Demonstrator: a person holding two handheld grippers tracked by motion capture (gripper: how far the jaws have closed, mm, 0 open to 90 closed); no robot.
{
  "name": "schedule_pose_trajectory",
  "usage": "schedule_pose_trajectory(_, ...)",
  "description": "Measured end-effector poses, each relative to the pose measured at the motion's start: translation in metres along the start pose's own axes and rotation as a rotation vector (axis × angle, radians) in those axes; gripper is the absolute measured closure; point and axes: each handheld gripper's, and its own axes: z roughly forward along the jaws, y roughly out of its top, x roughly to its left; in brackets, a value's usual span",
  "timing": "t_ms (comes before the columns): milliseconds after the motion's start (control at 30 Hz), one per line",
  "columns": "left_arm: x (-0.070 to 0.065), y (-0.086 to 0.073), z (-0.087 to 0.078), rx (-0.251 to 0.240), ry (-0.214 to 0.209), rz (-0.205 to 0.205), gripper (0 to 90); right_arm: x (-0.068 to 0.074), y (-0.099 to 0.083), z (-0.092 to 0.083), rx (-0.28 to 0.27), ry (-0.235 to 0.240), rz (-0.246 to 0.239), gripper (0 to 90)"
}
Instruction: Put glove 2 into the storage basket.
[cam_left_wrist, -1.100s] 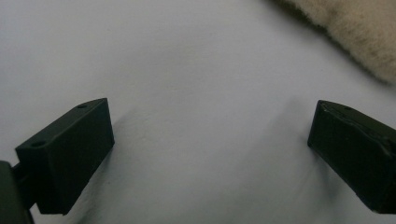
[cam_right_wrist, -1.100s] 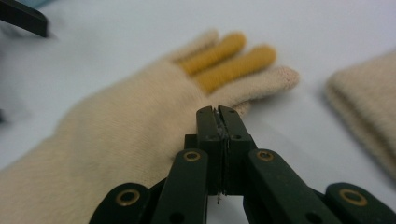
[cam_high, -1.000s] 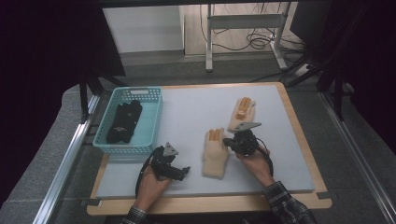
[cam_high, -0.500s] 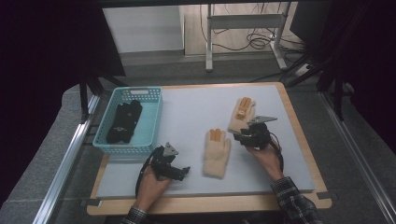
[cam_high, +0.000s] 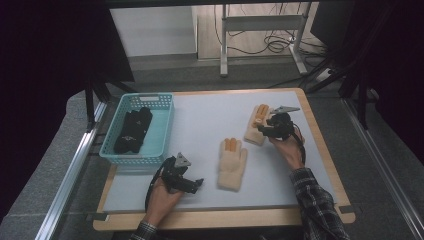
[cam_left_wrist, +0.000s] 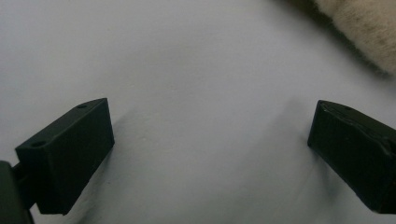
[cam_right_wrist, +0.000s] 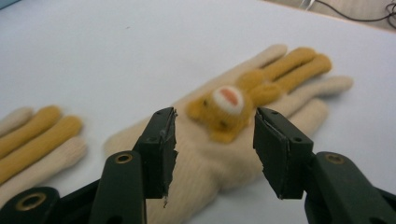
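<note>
Right tool (cam_right_wrist: 212, 149): jaws just opened, spread over far glove (cam_right_wrist: 233, 135), nothing pinched. Advise: lower squarely, pinch cuff, likely thick. Left tool (cam_left_wrist: 210, 154): spread, idle on desk (cam_left_wrist: 187, 56).

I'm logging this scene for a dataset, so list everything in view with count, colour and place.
far glove: 1, cream with orange fingers and an animal face, mat's right half, between the right jaws but not pressed.
near glove: 1, cream with orange fingers, mat centre.
basket: 1, turquoise, mat's left side.
black gloves: count unclear, black, inside the basket.
mat: 1, pale grey, on the board.
board: 1, light wood, under the mat.
left gripper: 1, black, near left, jaws open over bare mat.
right gripper: 1, black, jaws just opening.
</note>
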Motion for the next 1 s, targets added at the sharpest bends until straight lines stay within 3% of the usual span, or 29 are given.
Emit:
schedule_pose_trajectory(267, 0.000, 0.000, 0.000, 0.000, 0.000, 0.000, 0.6, -0.005, 0.008, 0.026, 0.024, -0.031, -0.065, 48.2)
schedule_pose_trajectory(467, 0.000, 0.000, 0.000, 0.000, 0.000, 0.000, 0.7, -0.007, 0.005, 0.043, 0.042, -0.025, -0.043, 44.3)
schedule_pose_trajectory(600, 0.000, 0.000, 0.000, -0.001, 0.000, 0.000, 0.6, -0.005, 0.002, 0.052, 0.046, -0.045, -0.048, 43.6)
schedule_pose_trajectory(800, 0.000, 0.000, 0.000, 0.000, 0.000, 0.000, 0.7, -0.005, 0.004, 0.050, 0.070, -0.043, -0.048, 58.9)
schedule_pose_trajectory(900, 0.000, 0.000, 0.000, 0.000, 0.000, 0.000, 0.7, -0.005, 0.006, 0.046, 0.084, -0.044, -0.057, 60.3)
schedule_pose_trajectory(1000, 0.000, 0.000, 0.000, 0.000, 0.000, 0.000, 0.7, -0.004, 0.009, 0.035, 0.055, -0.039, -0.056, 60.3)
